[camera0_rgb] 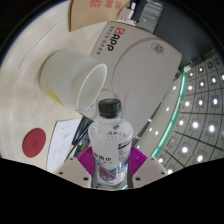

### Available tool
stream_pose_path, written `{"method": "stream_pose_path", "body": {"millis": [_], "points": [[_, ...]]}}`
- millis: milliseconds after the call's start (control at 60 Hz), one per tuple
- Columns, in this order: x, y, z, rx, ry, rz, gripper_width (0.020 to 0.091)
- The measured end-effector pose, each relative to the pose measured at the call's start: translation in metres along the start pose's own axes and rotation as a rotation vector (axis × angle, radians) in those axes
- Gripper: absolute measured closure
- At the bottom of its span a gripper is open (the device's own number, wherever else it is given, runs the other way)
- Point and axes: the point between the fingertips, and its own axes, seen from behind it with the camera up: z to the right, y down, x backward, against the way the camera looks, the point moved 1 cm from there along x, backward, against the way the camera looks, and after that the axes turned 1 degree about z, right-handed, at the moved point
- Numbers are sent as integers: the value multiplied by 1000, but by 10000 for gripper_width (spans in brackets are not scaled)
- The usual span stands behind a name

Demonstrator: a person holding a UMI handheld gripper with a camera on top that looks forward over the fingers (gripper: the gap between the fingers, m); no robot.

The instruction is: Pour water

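Gripper (108, 158) is clamped on a clear plastic water bottle (110, 140), magenta pads (92, 157) pressing its sides at label height. Bottle stands roughly upright between the fingers, black cap (109, 106) apparently on; can't confirm whether it's loosened.

Just beyond the cap: white paper cup (72, 77), lying tilted with its mouth facing the bottle, rim near the cap. Can't tell if it's resting on the table (150, 85) or held by something out of sight. Table is round and white, with a red circular sticker (34, 141) off to the left of the bottle. A box with red print (105, 12) sits at the far side, well apart from the cup. Dark perforated floor (200, 110) lies past the table's edge on the right.

Step in hand, my read: line up the bottle neck with the cup mouth. To do it well:
- cap has to come off first, else no flow
- cup needs to be upright or it'll spill
- tilt slowly about the grip point, neck over the rim, not touching it
- keep squeeze light; thin plastic will buckle and spurt
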Motion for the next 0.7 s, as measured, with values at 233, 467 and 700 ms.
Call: {"method": "stream_pose_path", "body": {"millis": [233, 467, 700], "points": [[15, 11, 9, -431, -77, 31, 695], [36, 30, 0, -1171, -230, 20, 694], [35, 16, -57, -1751, -445, 9, 688]]}}
